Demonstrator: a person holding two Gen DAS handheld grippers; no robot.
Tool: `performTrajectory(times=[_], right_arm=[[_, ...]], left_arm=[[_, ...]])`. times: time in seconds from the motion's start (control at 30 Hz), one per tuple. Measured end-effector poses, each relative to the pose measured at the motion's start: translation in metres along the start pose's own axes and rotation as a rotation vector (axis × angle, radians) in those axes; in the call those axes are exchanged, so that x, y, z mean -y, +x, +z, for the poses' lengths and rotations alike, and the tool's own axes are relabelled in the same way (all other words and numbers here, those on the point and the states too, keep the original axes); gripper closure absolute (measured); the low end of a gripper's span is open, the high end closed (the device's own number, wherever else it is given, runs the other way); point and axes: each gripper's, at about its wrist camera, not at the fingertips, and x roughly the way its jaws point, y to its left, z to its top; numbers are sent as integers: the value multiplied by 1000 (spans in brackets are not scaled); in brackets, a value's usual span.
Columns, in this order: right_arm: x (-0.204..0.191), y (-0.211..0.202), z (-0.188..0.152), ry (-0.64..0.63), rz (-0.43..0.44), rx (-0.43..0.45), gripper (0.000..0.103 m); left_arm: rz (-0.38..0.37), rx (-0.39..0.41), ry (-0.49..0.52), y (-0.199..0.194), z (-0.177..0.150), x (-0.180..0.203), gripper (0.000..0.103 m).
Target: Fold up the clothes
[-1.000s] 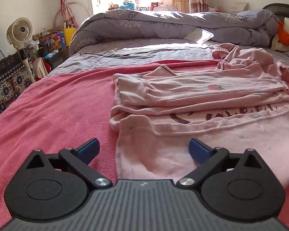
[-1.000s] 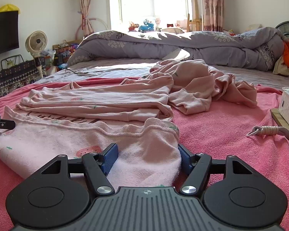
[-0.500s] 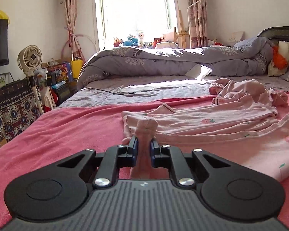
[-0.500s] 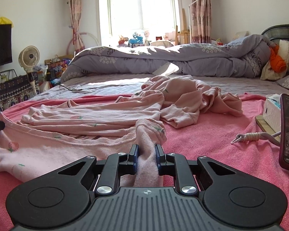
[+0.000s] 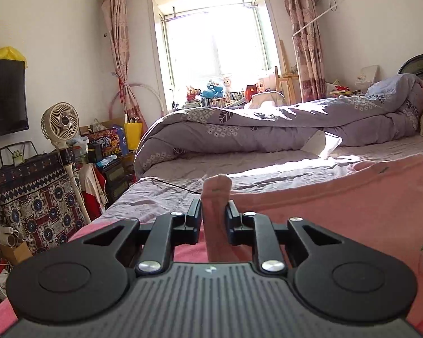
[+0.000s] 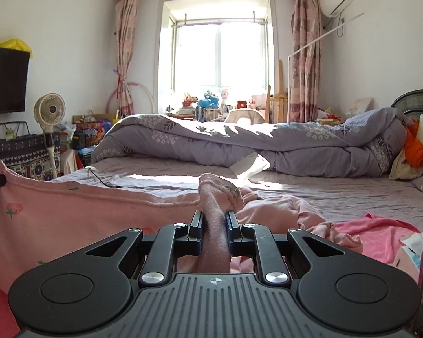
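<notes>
Both grippers, left and right, now clamp my soft pink strawberry-print cotton garment, lifted off the bed since a moment ago, ready for folding over.

Pink strawberry-print garment — grey floral-print duvet.
</notes>
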Motion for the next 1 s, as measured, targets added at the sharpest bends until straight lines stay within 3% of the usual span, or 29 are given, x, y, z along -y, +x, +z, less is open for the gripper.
performTrajectory(times=[0.07, 0.17, 0.27, 0.3, 0.33, 0.37, 0.4, 0.47, 0.6, 0.63, 0.7, 0.77, 0.83, 0.93, 1.0], right_arm=[[3, 35, 14, 21, 2, -3, 85], [12, 110, 4, 64, -9, -125, 83], [22, 175, -40, 103, -64, -332, 72], [27, 180, -44, 136, -50, -352, 71], [32, 174, -43, 175, -37, -308, 69], [34, 176, -47, 194, -24, -312, 66], [36, 179, -52, 210, -12, -324, 64], [38, 182, -52, 227, -1, -328, 63], [32, 177, -42, 200, 2, -323, 54], [33, 165, -34, 205, -23, -314, 52], [37, 132, -28, 221, -78, -274, 33], [46, 97, -27, 230, -47, -242, 29], [56, 64, -32, 248, -23, -236, 26], [66, 19, -48, 291, -4, -268, 22], [69, -2, -64, 348, 15, -306, 22]], left_arm=[[31, -39, 35, 40, -1, 5, 74], [114, -150, 102, 107, -29, 15, 75], [140, -395, 78, 168, -71, 14, 74], [120, -369, 28, 164, -66, 7, 68], [85, -301, -53, 156, -63, -4, 59], [69, -313, -103, 157, -66, -13, 53], [59, -361, -148, 162, -69, -22, 53], [24, -367, -248, 161, -71, -40, 53], [52, -282, -399, 126, -71, -70, 51], [70, -253, -434, 111, -71, -79, 50], [84, -217, -488, 76, -73, -98, 45], [43, -205, -491, 38, -79, -107, 44], [1, -190, -461, 1, -84, -105, 40], [-59, -166, -343, -43, -87, -82, 23], [-88, -194, -243, -54, -87, -59, 12]])
